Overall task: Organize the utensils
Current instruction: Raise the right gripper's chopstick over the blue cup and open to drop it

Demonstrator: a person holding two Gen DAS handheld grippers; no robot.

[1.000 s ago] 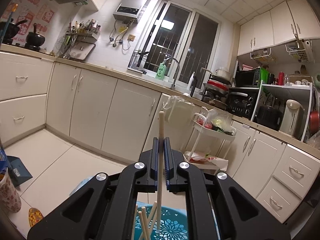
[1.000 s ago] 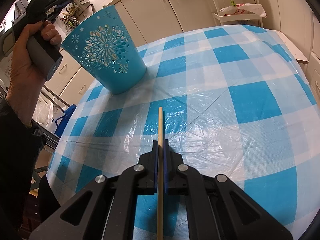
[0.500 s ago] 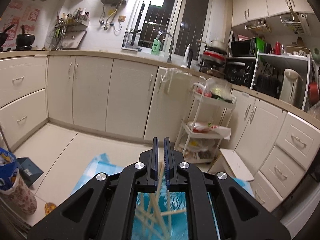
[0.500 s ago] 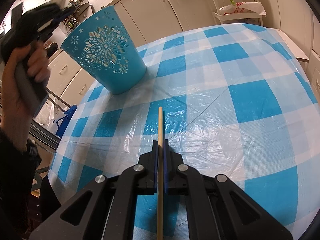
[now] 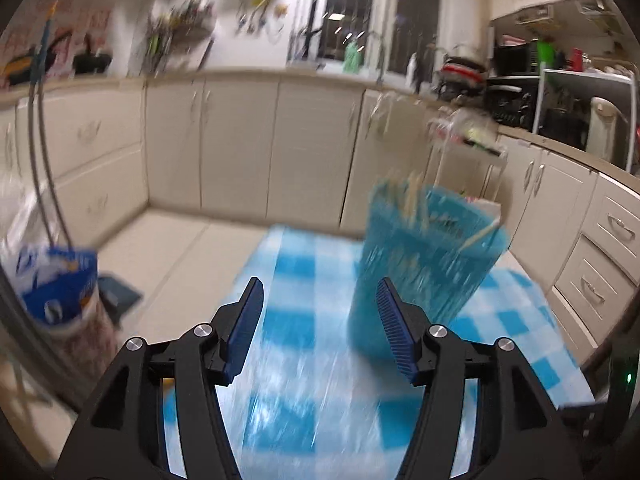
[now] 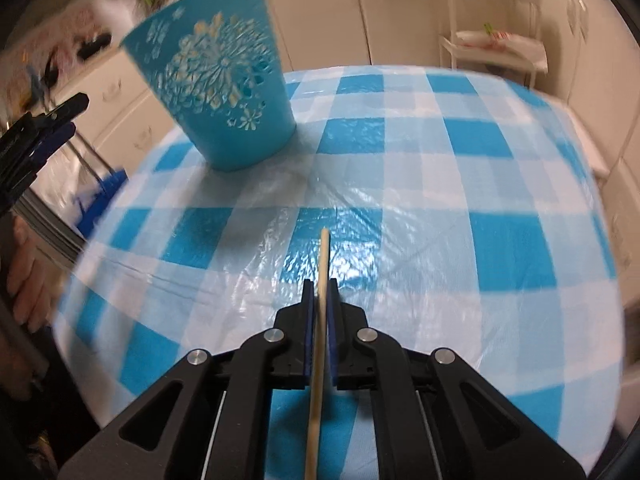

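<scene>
A blue cut-out cup (image 5: 424, 264) stands on the blue-and-white checked tablecloth (image 5: 304, 320) with several wooden chopsticks (image 5: 408, 200) sticking out of it. My left gripper (image 5: 318, 296) is low, just left of the cup; its jaws are opening and nothing is between them. In the right wrist view the same cup (image 6: 220, 92) stands at the far left of the table (image 6: 440, 208). My right gripper (image 6: 318, 292) is shut on a single wooden chopstick (image 6: 322, 272) that points ahead over the cloth. The left gripper (image 6: 44, 128) shows at the left edge, beside the cup.
Cream kitchen cabinets (image 5: 240, 140) run along the far wall. A white wire trolley (image 6: 496, 44) stands past the table. A blue-and-white bag (image 5: 56, 288) sits on the floor to the left. A person's hand (image 6: 24, 280) is at the left edge.
My left gripper let its chopstick go into the cup, then dropped and swung to the cup's left, with its jaws parting. My right gripper kept its chopstick and shifted slightly.
</scene>
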